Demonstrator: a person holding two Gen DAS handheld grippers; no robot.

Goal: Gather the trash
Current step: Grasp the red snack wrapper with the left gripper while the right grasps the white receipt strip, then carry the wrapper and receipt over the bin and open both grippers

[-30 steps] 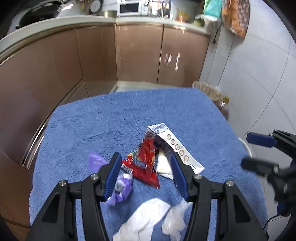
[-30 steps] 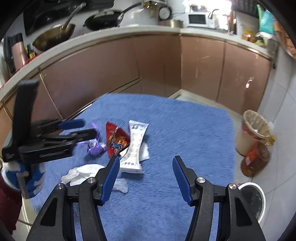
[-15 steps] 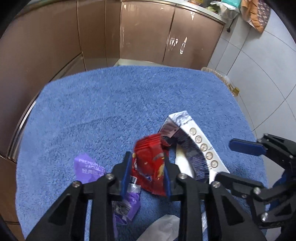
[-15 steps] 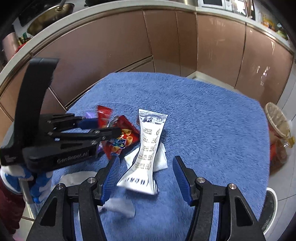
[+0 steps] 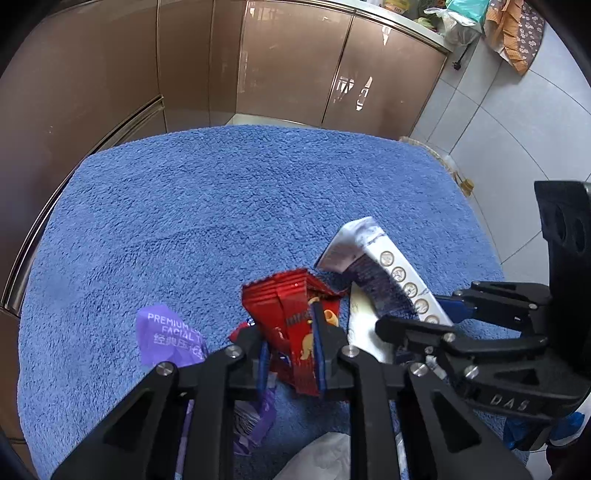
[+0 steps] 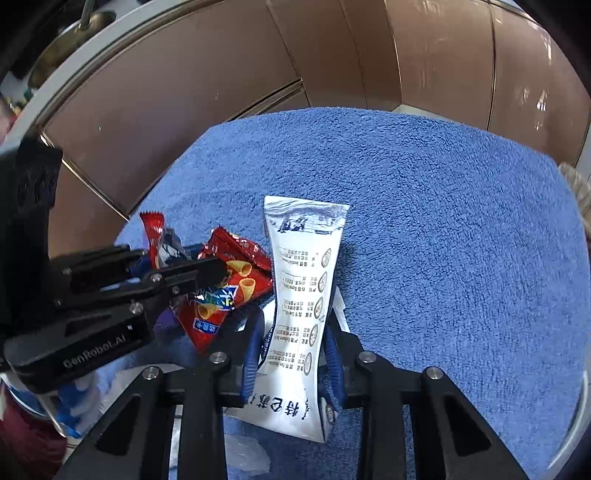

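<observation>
We are in a home kitchen. A run of glossy brown cabinet doors (image 5: 295,66) curves around us under a pale worktop edge (image 6: 110,55), and on that worktop, at the upper left of the right wrist view, sits a dark metal pan (image 6: 74,40). At the far right end of the worktop we see plastic bags and packets (image 5: 454,18), with a patterned orange cloth (image 5: 513,33) hanging beside them against a wall of large pale grey tiles (image 5: 498,122). In front of us a fluffy blue towel (image 5: 221,206) covers the counter, and past its far right corner a woven basket rim (image 6: 576,188) shows low down.
</observation>
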